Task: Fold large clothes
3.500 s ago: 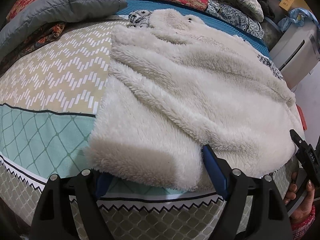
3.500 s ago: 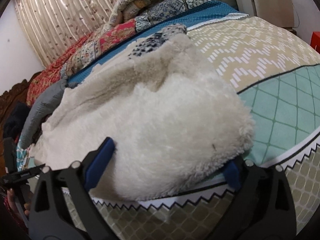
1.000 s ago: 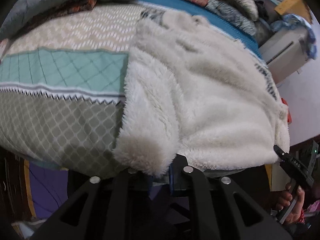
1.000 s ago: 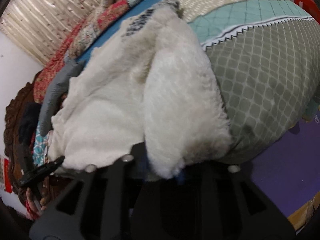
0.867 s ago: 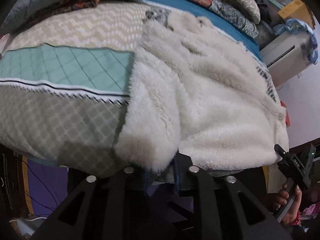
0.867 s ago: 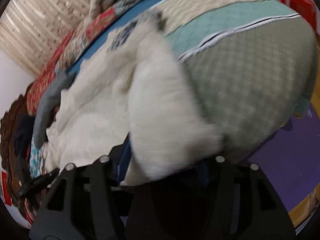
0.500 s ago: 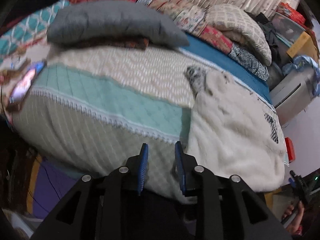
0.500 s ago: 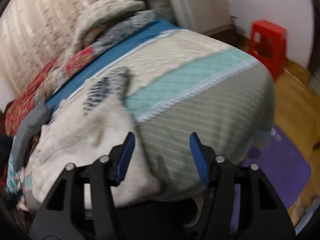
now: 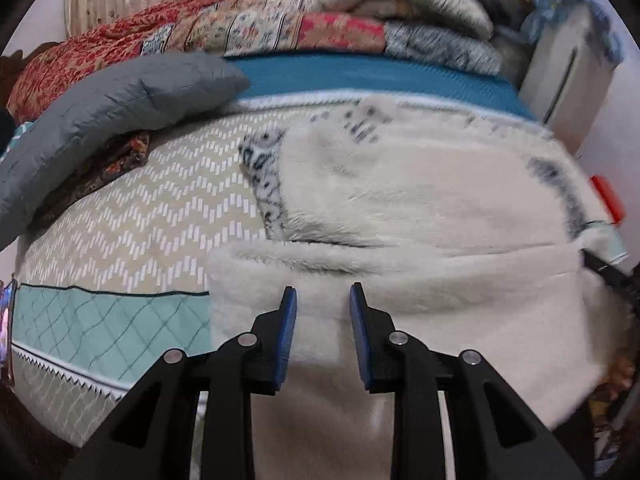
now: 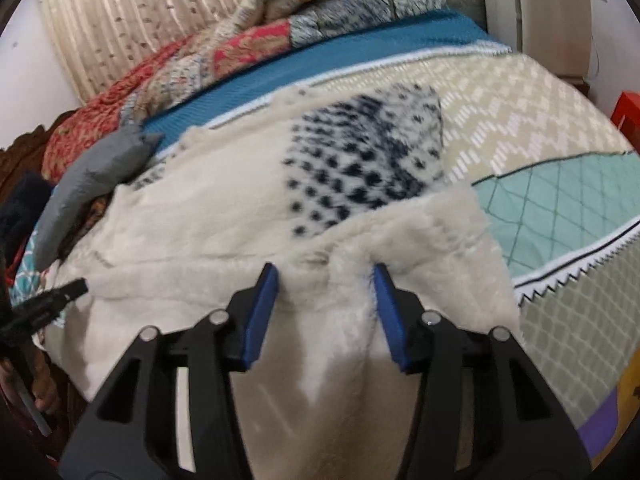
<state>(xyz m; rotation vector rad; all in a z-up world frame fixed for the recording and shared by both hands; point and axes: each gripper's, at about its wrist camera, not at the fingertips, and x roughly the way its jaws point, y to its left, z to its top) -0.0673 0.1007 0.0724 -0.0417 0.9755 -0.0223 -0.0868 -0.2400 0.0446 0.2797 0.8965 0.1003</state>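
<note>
A cream fleece garment (image 9: 420, 208) with black-speckled patches lies spread across the patterned bedspread (image 9: 132, 216), its near edge folded back in a thick band toward the foot of the bed. The left gripper (image 9: 322, 300) is held low and level over that band near its left end, jaws parted with fleece showing between the blue pads (image 9: 286, 332), not pinched. The right gripper (image 10: 325, 280) sits over the same band near its right corner, jaws spread wider, a ridge of pile bunched between them but not clamped. A grey pillow (image 9: 112, 100) rests beside the garment, with folded quilts (image 9: 280, 28) stacked behind.
</note>
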